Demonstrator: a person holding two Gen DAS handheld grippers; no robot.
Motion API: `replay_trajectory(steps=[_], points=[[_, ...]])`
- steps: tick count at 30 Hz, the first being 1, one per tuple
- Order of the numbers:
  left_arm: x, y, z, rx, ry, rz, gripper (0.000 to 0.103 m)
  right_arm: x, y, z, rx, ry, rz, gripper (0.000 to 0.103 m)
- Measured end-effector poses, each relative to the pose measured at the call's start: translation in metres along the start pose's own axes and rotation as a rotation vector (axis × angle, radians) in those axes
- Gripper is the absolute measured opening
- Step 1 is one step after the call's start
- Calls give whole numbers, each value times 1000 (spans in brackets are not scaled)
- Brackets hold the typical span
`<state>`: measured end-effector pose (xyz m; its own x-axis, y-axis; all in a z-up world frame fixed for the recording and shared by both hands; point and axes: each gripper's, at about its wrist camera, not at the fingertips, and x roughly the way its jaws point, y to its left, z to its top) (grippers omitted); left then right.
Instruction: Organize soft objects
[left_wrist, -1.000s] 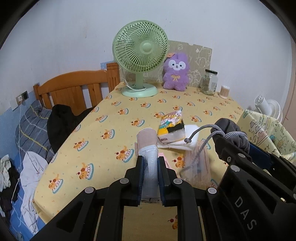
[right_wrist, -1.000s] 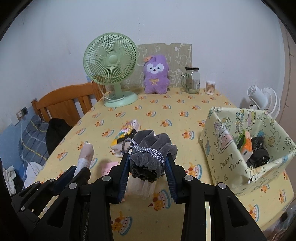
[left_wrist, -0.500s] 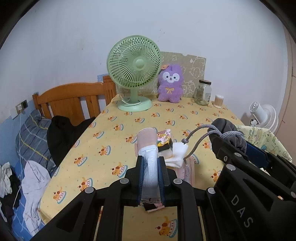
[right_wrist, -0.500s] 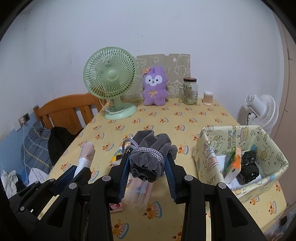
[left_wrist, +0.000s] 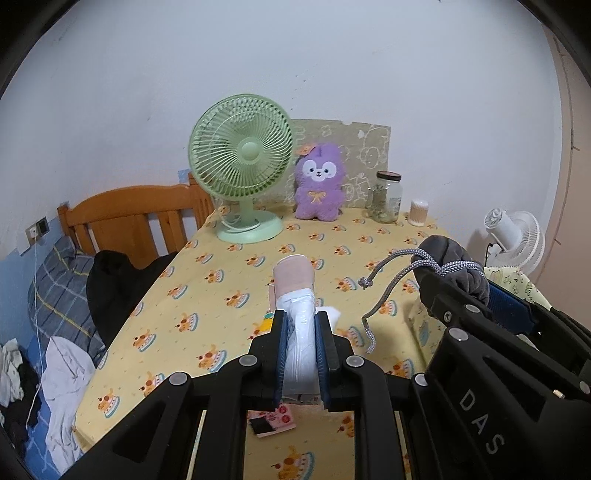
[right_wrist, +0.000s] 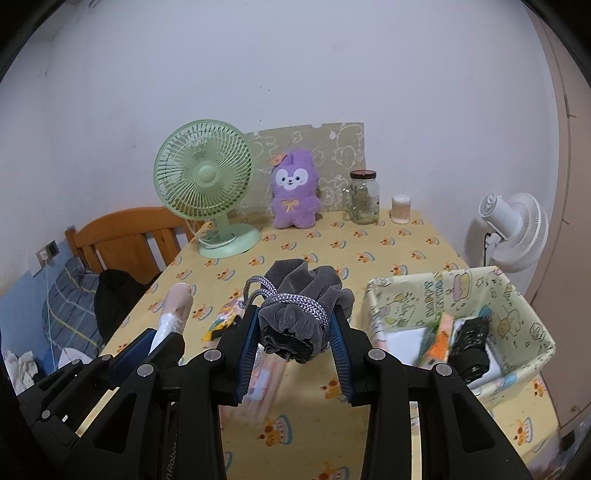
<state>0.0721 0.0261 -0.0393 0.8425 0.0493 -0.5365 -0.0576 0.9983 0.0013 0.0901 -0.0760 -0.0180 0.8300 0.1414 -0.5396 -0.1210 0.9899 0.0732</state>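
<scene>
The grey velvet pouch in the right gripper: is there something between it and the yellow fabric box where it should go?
Nothing visible blocks it. The grey velvet pouch is held above the table, and the yellow fabric box stands open-topped to its right, with only bare tablecloth between them.

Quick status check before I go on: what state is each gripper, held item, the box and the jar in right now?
left gripper: shut on the wrapped roll, held off the table
wrapped roll: clamped, pink end pointing forward
right gripper: shut on the grey pouch
grey pouch: bunched, drawstring wound around it, lifted
fabric box: open-topped, already holding several items
glass jar: upright, lid on
</scene>
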Motion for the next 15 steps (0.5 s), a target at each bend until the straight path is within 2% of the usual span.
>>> replay_trajectory(steps=[15], points=[[6,-43,15,17,-19,-36,13,-9,-40,14,-6,-38,-25,41]])
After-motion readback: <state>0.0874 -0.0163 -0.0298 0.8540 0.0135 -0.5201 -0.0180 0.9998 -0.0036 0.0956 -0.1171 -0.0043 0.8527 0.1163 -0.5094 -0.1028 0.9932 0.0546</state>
